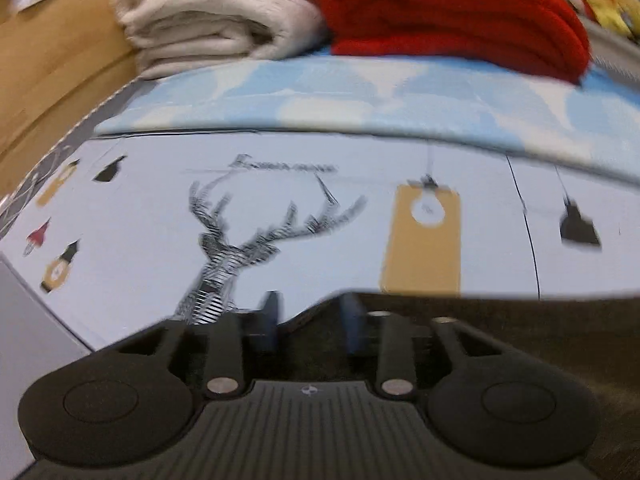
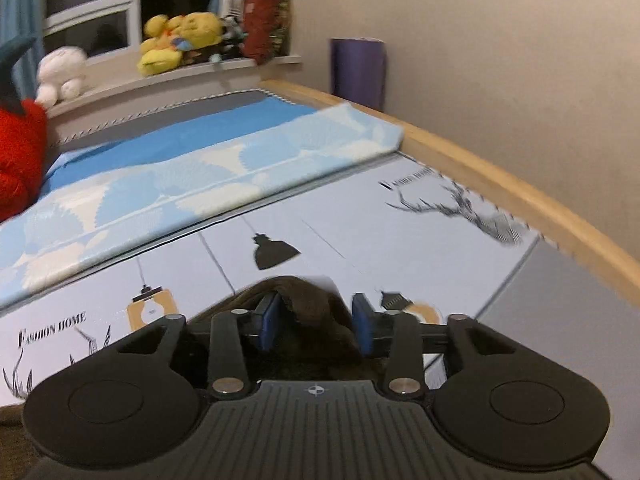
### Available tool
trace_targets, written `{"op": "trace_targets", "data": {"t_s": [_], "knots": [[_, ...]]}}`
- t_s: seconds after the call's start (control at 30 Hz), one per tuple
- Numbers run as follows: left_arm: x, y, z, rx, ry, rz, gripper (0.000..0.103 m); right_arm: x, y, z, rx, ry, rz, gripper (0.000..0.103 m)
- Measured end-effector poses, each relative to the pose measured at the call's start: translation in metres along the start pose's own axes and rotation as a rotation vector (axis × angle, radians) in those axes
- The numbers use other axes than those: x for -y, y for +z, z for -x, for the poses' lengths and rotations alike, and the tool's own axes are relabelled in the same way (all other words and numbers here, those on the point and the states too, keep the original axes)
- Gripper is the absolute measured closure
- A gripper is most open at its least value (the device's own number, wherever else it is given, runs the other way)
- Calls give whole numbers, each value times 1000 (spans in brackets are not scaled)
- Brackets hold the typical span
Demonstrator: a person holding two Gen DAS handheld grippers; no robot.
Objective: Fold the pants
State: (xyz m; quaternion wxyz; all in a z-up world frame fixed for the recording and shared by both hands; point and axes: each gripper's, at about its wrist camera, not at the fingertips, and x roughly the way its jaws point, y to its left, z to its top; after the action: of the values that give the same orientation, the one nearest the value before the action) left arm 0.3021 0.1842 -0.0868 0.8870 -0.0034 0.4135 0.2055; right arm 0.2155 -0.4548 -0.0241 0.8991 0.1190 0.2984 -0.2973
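Observation:
Dark brown pants [image 1: 500,340] lie on a printed bedsheet [image 1: 160,208] and fill the lower right of the left wrist view. Their edge rises between the fingers of my left gripper [image 1: 313,320], which stands open low over the cloth. In the right wrist view a bunched hump of the pants [image 2: 316,300] sits between the blue pads [image 2: 268,320] of my right gripper [image 2: 316,320]. That gripper is open too, its pads apart on either side of the hump. The rest of the pants is hidden under both grippers.
A folded cream blanket [image 1: 208,28] and a folded red one [image 1: 452,16] lie beyond on a light blue patterned cover [image 1: 320,96]. A wooden bed rail [image 2: 500,184] runs along the wall on the right. Plush toys [image 2: 180,40] sit on the windowsill and a purple roll [image 2: 358,72] stands in the corner.

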Motion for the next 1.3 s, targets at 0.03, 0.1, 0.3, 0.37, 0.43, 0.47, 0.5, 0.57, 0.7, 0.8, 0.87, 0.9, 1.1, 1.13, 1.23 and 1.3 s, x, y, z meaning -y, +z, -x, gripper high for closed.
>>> {"op": "trace_targets", "data": {"t_s": [0.03, 0.1, 0.3, 0.37, 0.43, 0.47, 0.5, 0.57, 0.7, 0.8, 0.87, 0.9, 1.1, 1.13, 1.23, 1.3], "knots": [[-2, 3, 6, 14, -1, 21, 48, 7, -1, 0, -5, -9, -30, 59], [-3, 11, 18, 22, -26, 42, 48, 22, -4, 0, -19, -10, -102, 56], [28, 7, 48, -137, -360, 40, 73, 61, -38, -23, -252, 8, -327, 56], [48, -1, 61, -183, -474, -24, 74, 68, -51, -33, -333, 25, -373, 56], [75, -15, 79, -223, -603, -133, 74, 73, -62, -41, -371, 15, -398, 56], [87, -22, 87, -235, -665, -187, 74, 73, -66, -43, -372, 15, -400, 56], [100, -32, 95, -245, -718, -253, 74, 74, -70, -46, -367, 21, -397, 56], [123, -52, 104, -251, -753, -370, 74, 72, -72, -50, -331, 41, -364, 56], [163, -94, 109, -199, -682, -607, 73, 68, -73, -58, -279, 65, -297, 71], [172, -100, 107, -160, -651, -670, 84, 74, -68, -59, -270, 103, -339, 95], [172, -97, 106, -161, -640, -685, 96, 76, -57, -54, -230, 126, -355, 96], [172, -96, 105, -156, -631, -698, 97, 75, -49, -46, -190, 144, -355, 96], [159, -87, 117, -168, -748, -771, 98, 88, -17, -18, -65, 54, -411, 97], [150, -86, 122, -170, -786, -783, 98, 96, -23, -24, -97, -7, -432, 97], [145, -98, 126, -175, -821, -829, 98, 119, -53, -51, -257, -126, -480, 97], [144, -105, 128, -175, -843, -845, 96, 130, -69, -60, -300, -144, -530, 95]]}}
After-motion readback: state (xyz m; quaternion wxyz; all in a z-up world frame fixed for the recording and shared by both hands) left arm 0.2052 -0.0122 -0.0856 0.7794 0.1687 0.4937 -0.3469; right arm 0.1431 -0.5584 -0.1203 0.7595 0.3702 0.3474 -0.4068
